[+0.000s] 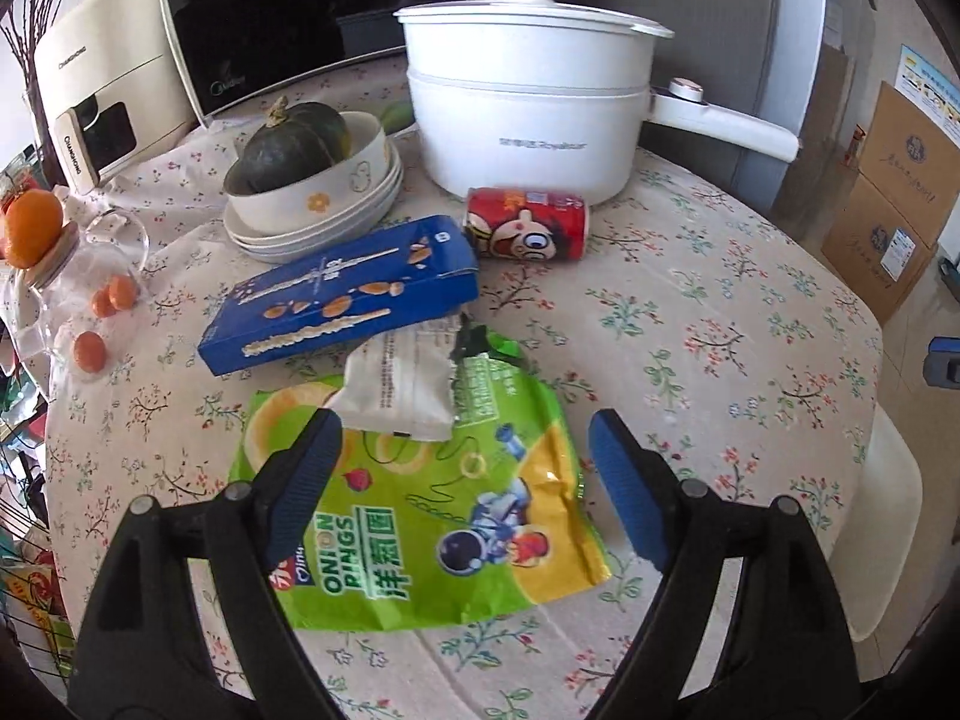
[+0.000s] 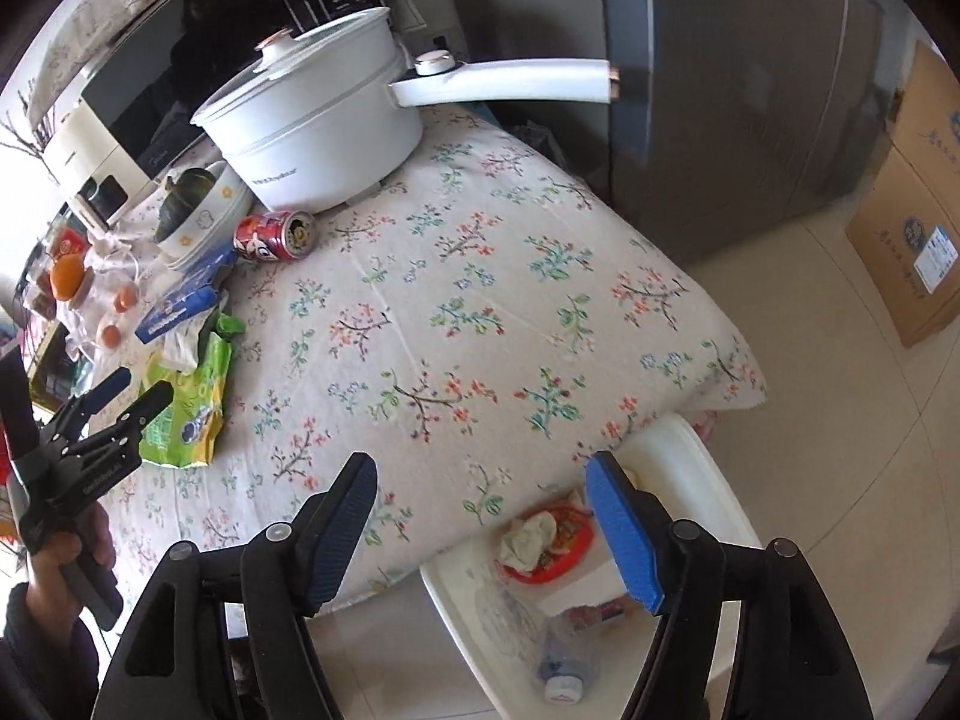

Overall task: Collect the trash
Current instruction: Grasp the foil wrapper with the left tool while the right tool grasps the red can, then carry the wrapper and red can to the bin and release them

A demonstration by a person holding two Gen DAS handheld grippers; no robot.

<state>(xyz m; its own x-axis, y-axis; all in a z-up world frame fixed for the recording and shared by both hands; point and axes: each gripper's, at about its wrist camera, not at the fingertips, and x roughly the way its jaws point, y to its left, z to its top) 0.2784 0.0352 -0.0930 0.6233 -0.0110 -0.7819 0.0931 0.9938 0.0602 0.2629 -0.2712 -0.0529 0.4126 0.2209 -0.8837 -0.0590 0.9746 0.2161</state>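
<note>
A green onion-ring bag lies flat on the floral tablecloth, with a torn white wrapper on its far end. Behind them are a blue snack box and a red can on its side. My left gripper hovers open just over the bag, one finger on each side, holding nothing. My right gripper is open and empty over the table's near corner, above a white bin on the floor that holds a red wrapper, a tissue and a plastic bottle. The right wrist view also shows the left gripper above the bag.
A white electric pot with a long handle stands at the back, beside stacked bowls holding a green squash. A microwave is behind them. Oranges and a glass jar sit at the left. Cardboard boxes stand on the floor by a grey fridge.
</note>
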